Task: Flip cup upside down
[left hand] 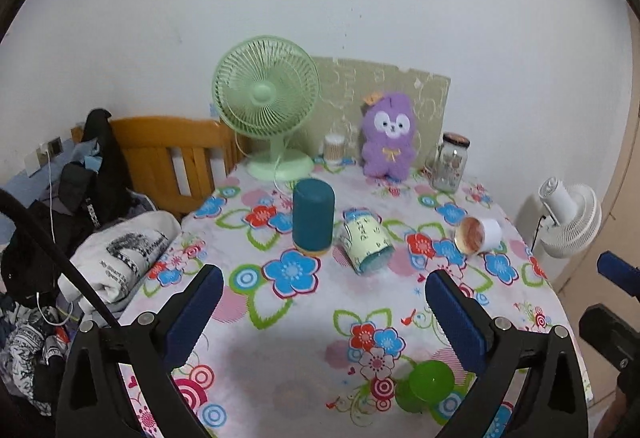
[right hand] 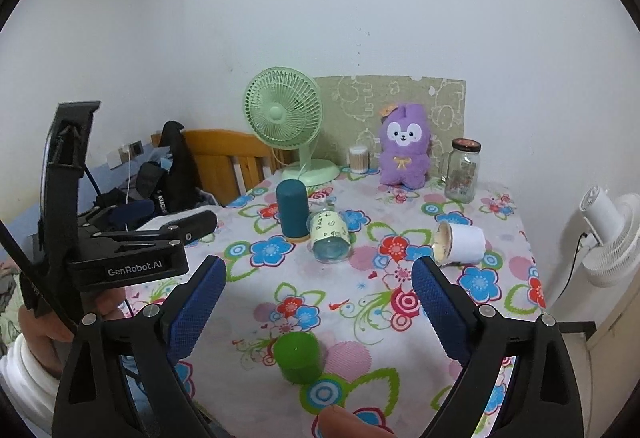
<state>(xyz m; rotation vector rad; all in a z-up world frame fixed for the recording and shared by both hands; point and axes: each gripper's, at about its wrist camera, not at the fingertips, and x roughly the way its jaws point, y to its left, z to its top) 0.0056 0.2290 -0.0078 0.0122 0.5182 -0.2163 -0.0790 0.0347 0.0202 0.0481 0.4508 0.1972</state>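
A green cup (left hand: 432,380) stands upside down on the flowered tablecloth near the front edge; it also shows in the right wrist view (right hand: 298,357). A teal cup (left hand: 313,214) (right hand: 293,209) stands upside down further back. A pale yellow cup (left hand: 366,246) (right hand: 330,241) lies on its side beside it. A white cup (left hand: 480,235) (right hand: 460,243) lies on its side to the right. My left gripper (left hand: 324,312) is open and empty above the table. My right gripper (right hand: 320,302) is open and empty, just behind the green cup.
A green desk fan (left hand: 266,98), a purple plush toy (left hand: 388,136), a small container of sticks (left hand: 334,148) and a glass jar (left hand: 450,162) stand along the back. A wooden chair (left hand: 172,158) and piled clothes (left hand: 120,250) lie left. A white fan (left hand: 568,218) stands right.
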